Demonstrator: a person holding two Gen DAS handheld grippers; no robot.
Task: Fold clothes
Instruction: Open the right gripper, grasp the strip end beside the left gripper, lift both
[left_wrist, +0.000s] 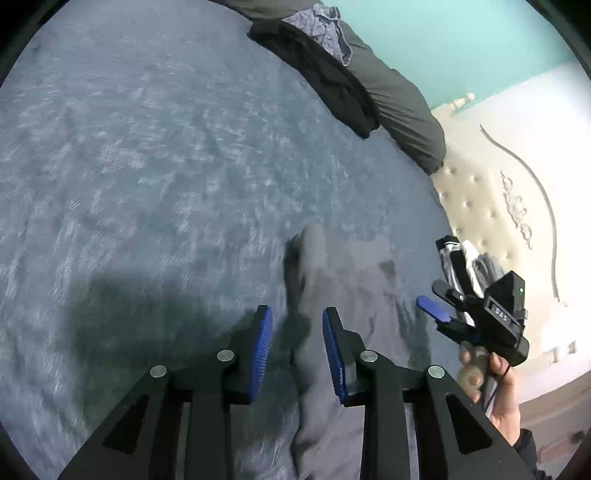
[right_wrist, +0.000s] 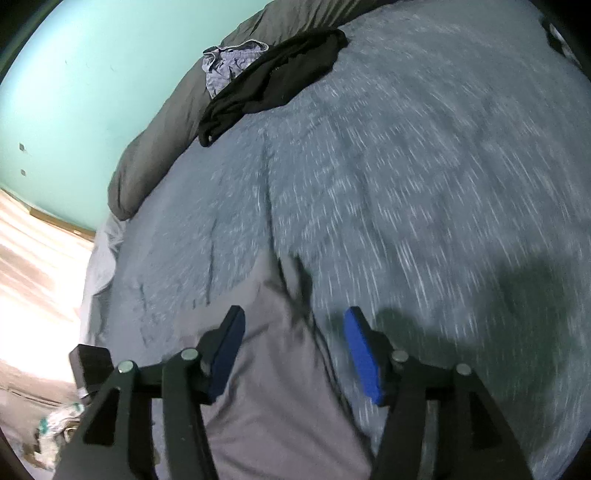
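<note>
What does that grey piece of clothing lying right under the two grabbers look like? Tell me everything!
The grey garment is plain, soft-looking cloth, with no pattern or print showing. It lies fairly flat on the blue-grey bedspread, with a few creases and a raised fold along one edge. One end narrows toward the middle of the bed; the other runs under the cameras, out of sight. The left gripper and right gripper are open above it, neither pinching it. Motion blur hides finer details.

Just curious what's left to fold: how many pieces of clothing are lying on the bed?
3 for certain: a grey garment below both grippers, and a black garment beside a crumpled pale blue one at the far edge by the pillow. Further pieces may lie out of view.
</note>
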